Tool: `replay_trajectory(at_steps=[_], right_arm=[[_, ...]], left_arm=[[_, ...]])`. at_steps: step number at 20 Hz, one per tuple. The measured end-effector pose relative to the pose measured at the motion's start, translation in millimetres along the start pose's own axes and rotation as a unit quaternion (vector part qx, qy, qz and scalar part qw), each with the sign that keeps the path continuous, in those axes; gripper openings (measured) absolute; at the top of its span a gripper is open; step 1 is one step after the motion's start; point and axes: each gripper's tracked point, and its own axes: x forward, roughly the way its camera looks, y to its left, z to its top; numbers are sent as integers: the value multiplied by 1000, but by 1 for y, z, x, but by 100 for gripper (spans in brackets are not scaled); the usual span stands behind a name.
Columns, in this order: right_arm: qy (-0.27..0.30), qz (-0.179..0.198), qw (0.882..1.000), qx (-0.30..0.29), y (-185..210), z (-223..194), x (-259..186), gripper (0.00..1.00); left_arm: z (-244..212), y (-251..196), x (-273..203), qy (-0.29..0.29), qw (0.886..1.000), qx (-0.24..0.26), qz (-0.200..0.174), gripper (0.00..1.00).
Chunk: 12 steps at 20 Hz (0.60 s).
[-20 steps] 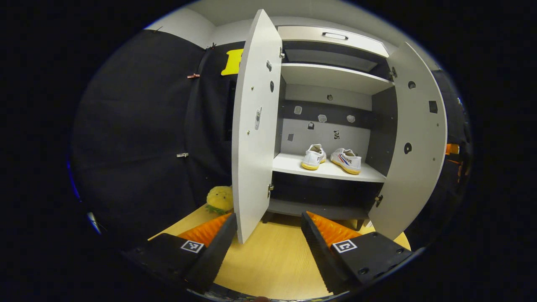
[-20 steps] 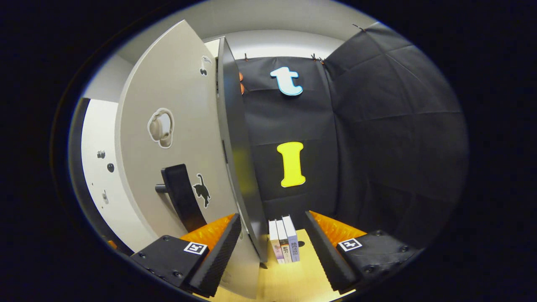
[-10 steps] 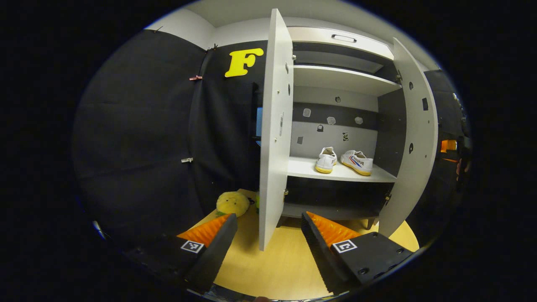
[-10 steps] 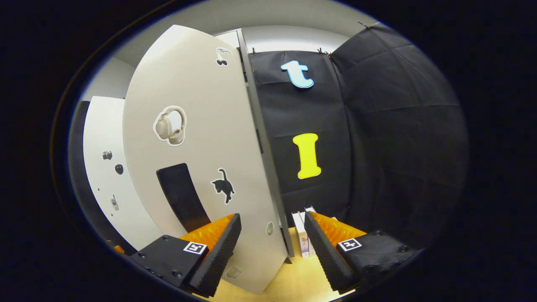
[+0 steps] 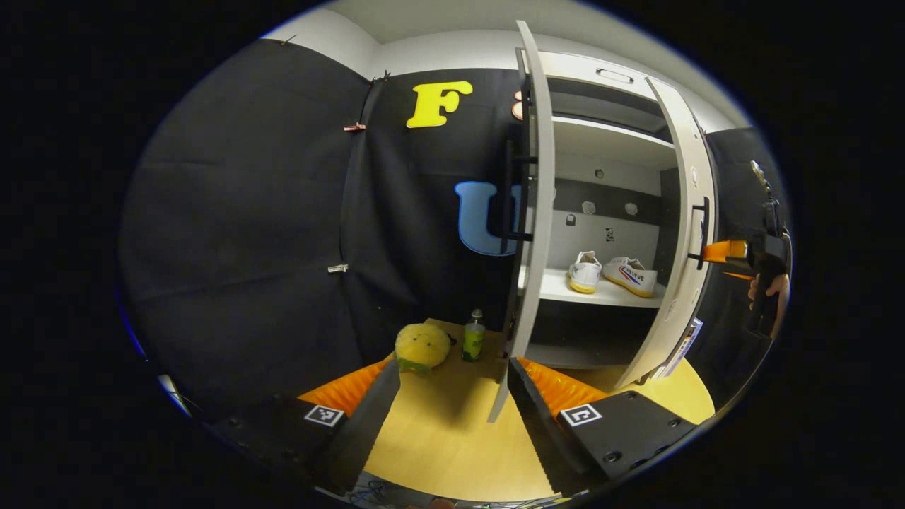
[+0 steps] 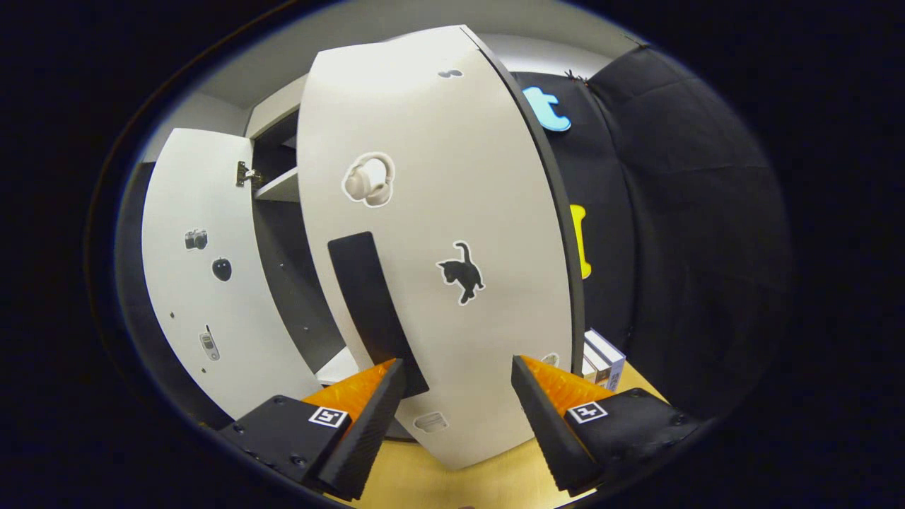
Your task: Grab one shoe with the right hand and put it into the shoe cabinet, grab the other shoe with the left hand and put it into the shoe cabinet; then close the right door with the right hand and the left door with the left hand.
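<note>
Toward one o'clock of the left gripper view stands the shoe cabinet [image 5: 601, 141], smooth pale board, with both canvas shoes [image 5: 614, 272] on its middle shelf, so stowing looks done. Its flat right door [image 6: 438, 283], stickered, with a dark bar handle, is half-swung; the left door [image 5: 532, 212] hangs ajar. Both closings remain. Right gripper [image 6: 456, 396] is spread before its door, left gripper [image 5: 452, 396] spread over the wood-grain desk [image 5: 445, 452].

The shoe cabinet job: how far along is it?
Done: both white shoes sit on the cabinet shelf. In hand: the open right gripper faces the right door, which stands part-way shut. Left: the left door stands open, its edge between the open left gripper fingers.
</note>
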Motion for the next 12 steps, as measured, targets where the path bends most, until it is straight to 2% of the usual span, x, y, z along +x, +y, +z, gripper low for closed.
replay_trajectory(at_steps=[4, 7, 12], right_arm=[[-6, -23, 999, -21, -10, -28, -38, 98], [11, -46, 999, -22, -21, -57, -63, 98], [25, -80, 996, -22, -34, -82, -93, 98]], left_arm=[[17, 25, 11, -13, 1000, -5, -1, 95], [32, 40, 31, -21, 1000, -2, -8, 95], [73, 38, 69, -38, 998, -10, -54, 95]])
